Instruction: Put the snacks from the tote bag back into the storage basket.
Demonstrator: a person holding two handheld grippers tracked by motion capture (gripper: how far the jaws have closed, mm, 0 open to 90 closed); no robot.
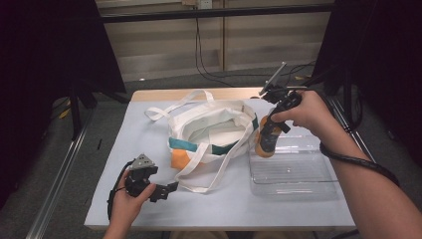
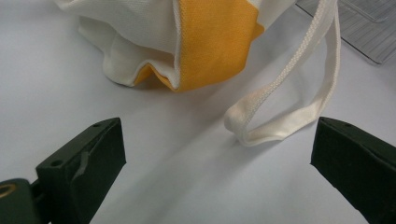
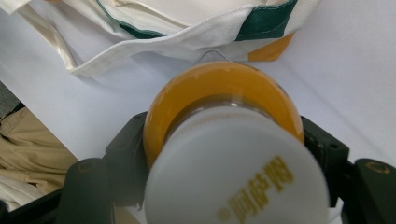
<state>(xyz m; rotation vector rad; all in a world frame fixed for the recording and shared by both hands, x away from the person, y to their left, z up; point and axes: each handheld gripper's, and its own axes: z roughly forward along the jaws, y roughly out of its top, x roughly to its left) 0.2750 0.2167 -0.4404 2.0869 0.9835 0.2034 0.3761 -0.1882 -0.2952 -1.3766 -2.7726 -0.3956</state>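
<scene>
The right gripper [image 1: 269, 130], jaws clamped on an orange bottle [image 1: 264, 144], holds it roughly upright at the tote bag's [image 1: 211, 130] right rim, over the clear tray [image 1: 293, 174]. The left gripper [image 1: 166, 189], jaws apart, sits below the bag. The right gripper view reveals the bottle's white cap [image 3: 238, 179].

Orange bottle [image 1: 265, 143] in right tool [image 1: 269, 130]; tote bag [image 1: 211, 134] beside

Both grippers are built in black. The left gripper [image 1: 171, 186] carries a grey three-cornered plate [image 1: 143, 161] on top; its blocky jaws show small screw holes in the left gripper view. A thick black cable [image 1: 354, 160] trails from the right gripper [image 1: 264, 142]. Both forearms are bare, without sleeves.
</scene>
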